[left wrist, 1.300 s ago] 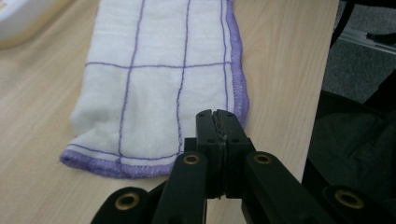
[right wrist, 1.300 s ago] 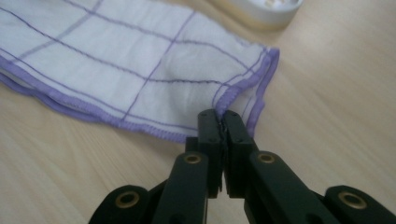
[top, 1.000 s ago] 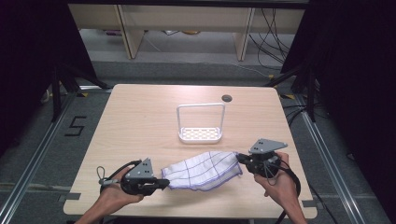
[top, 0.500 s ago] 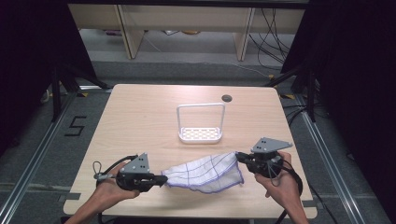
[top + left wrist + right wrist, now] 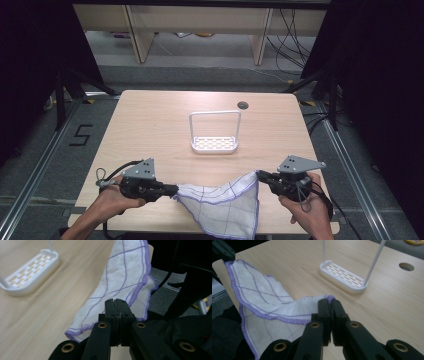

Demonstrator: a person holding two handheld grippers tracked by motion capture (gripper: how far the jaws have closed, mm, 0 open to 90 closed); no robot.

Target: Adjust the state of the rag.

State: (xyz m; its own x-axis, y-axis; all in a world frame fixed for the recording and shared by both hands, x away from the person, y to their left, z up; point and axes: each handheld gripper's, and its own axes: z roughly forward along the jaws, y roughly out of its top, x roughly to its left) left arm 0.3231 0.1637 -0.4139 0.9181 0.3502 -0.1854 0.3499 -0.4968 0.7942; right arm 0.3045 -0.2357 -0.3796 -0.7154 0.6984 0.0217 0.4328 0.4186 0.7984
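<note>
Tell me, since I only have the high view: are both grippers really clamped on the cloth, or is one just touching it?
Observer: The left gripper has its jaws pressed together on the cloth's purple-stitched hem.
Operator: And the right one?
Observer: The right gripper pinches a bunched corner of the cloth; a bit of purple edge pokes out above its closed jaws.
Operator: What is that white rack's base like?
Observer: The rack has a slotted tray base, with thin white rods rising from its ends.
</note>
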